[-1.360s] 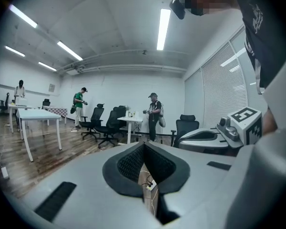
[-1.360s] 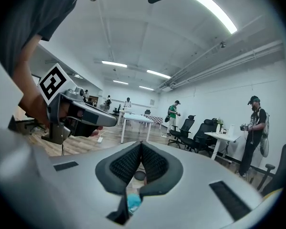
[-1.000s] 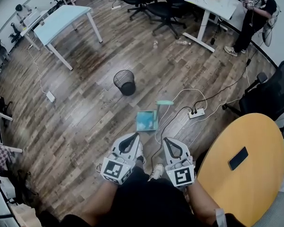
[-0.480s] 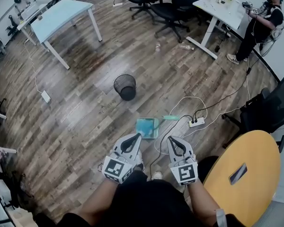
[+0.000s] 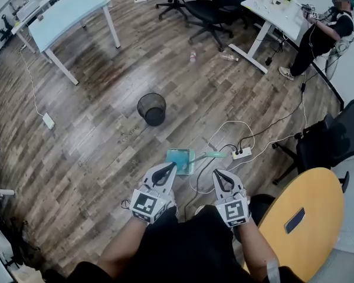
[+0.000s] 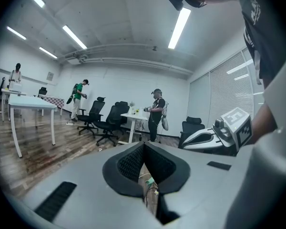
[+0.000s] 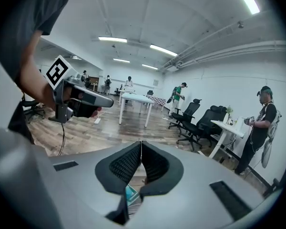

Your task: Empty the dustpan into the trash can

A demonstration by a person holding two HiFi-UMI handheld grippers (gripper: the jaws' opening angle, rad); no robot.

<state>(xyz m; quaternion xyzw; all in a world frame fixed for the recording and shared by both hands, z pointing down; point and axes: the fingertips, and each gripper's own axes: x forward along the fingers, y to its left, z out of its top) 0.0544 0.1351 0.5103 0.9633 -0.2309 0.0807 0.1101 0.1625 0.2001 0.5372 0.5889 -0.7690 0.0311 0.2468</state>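
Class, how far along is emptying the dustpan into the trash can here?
Done: nothing yet. The dustpan lies on the floor, apart from the trash can. In hand: nothing; left gripper and right gripper are shut, empty, near it. Left: grasp, carry, tip.

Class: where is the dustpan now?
Head view: the dustpan lies on the floor just beyond the left hand-held gripper, left of the power strip, short of the trash can.

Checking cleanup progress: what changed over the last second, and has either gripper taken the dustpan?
Both grippers moved forward toward the dustpan: the left gripper now appears at its near edge, the right gripper short of its handle. Neither took hold; both are shut, empty. The dustpan and trash can stay put on the floor.
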